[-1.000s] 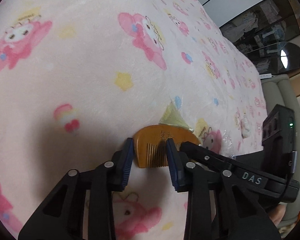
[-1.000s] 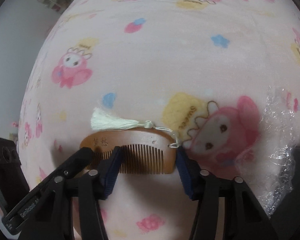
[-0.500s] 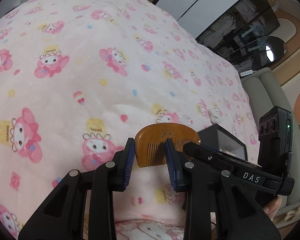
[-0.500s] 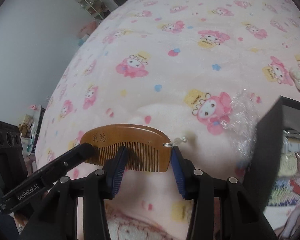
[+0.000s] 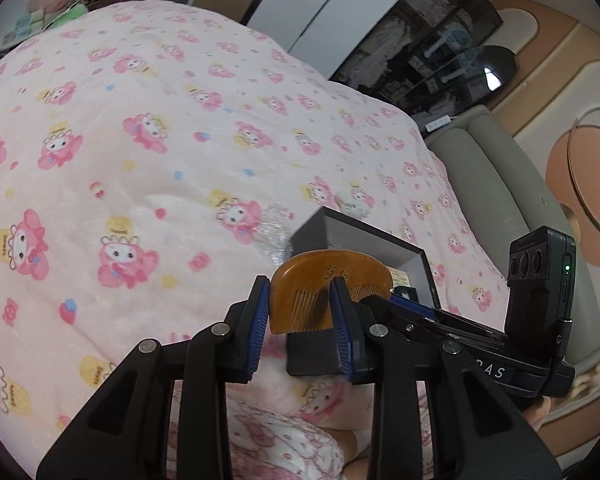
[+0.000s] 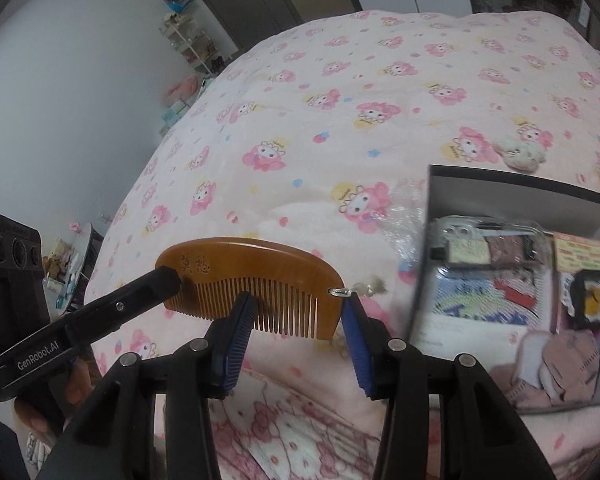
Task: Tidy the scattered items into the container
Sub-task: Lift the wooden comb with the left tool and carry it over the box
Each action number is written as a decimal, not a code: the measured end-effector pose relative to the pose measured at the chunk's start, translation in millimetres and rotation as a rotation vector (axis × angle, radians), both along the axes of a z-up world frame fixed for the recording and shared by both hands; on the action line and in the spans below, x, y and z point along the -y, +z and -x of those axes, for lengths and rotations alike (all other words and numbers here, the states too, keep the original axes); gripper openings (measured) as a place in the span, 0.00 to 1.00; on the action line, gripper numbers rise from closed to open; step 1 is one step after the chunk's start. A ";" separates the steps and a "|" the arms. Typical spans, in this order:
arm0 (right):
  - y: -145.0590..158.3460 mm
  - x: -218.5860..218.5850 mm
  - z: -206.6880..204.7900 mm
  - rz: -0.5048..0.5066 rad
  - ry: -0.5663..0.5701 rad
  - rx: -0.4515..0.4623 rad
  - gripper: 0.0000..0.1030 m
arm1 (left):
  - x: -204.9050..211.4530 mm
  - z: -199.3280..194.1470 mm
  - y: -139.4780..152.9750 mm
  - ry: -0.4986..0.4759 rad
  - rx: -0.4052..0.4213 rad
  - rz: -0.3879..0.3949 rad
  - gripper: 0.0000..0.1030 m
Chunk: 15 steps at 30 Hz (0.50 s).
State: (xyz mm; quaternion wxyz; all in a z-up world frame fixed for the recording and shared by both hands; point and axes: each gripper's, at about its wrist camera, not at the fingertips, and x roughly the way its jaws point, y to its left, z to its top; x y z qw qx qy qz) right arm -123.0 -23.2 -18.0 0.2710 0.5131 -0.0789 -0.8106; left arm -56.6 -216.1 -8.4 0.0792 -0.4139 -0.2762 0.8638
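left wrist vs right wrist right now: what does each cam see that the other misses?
Left wrist only: the grey headboard and dark glass cabinet beyond the bed.

Right wrist only: the inside of the box, already holding small packets, plus the white wall and shelf.

Both: the wooden comb held by both grippers, left gripper and right gripper, the pink blanket, the small plush, and the crinkled plastic wrap.

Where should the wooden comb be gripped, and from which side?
Pinch the wooden comb on its solid arched spine, with the claw pads on the two flat faces. Come in from the plain end, away from the ring. The spine is thick, while the fine teeth would probably flex or snap.
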 end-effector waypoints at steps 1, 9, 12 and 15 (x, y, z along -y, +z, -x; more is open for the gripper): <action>4.1 -8.7 -5.2 0.000 -0.010 -0.012 0.40 | -7.0 -2.5 3.8 -0.010 -0.003 0.004 0.29; 23.7 -77.5 -29.3 0.017 -0.090 -0.050 0.40 | -73.8 -3.8 28.5 -0.104 -0.040 0.016 0.29; 29.1 -105.8 -35.7 0.032 -0.126 -0.061 0.40 | -98.7 -1.8 34.4 -0.138 -0.053 0.017 0.29; 33.5 -128.0 -40.2 0.029 -0.152 -0.078 0.40 | -121.4 1.2 37.1 -0.166 -0.056 0.022 0.29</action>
